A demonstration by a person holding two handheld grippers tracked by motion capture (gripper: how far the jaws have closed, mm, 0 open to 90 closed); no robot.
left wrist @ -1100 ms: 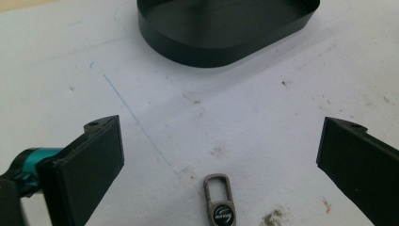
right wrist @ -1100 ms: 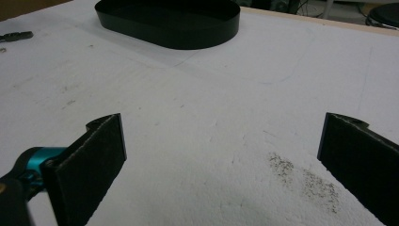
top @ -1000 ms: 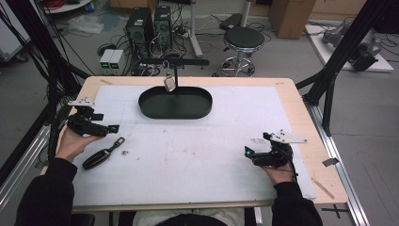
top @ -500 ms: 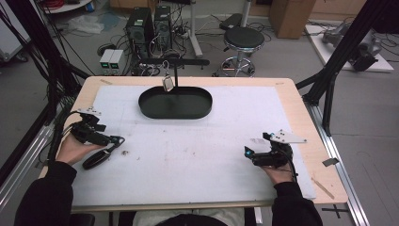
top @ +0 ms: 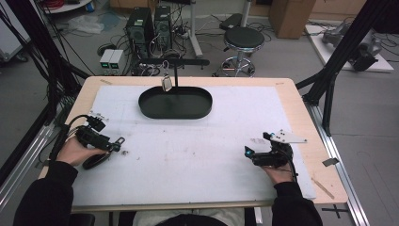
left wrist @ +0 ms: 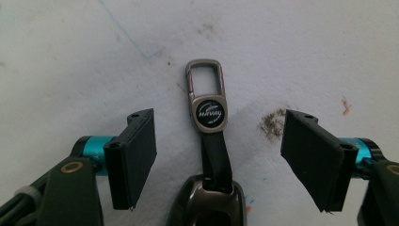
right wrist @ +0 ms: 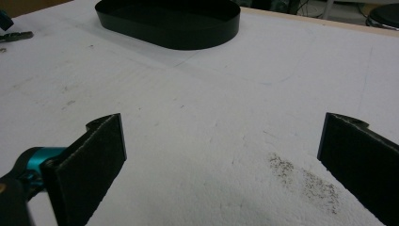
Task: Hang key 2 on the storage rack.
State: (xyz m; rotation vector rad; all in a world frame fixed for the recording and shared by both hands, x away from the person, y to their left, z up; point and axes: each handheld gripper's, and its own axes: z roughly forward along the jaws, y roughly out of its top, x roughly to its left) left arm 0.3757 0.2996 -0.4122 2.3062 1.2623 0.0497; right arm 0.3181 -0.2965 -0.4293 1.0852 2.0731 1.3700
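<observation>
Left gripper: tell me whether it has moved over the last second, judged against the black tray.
Yes. In the high view the left gripper has moved toward the person, away from the black tray, and now sits over the key fob, jaws open.

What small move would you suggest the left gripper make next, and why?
Probably lower a little and close on the key fob's strap: the left gripper is open, its jaws apart on either side of the strap and not touching it.
</observation>
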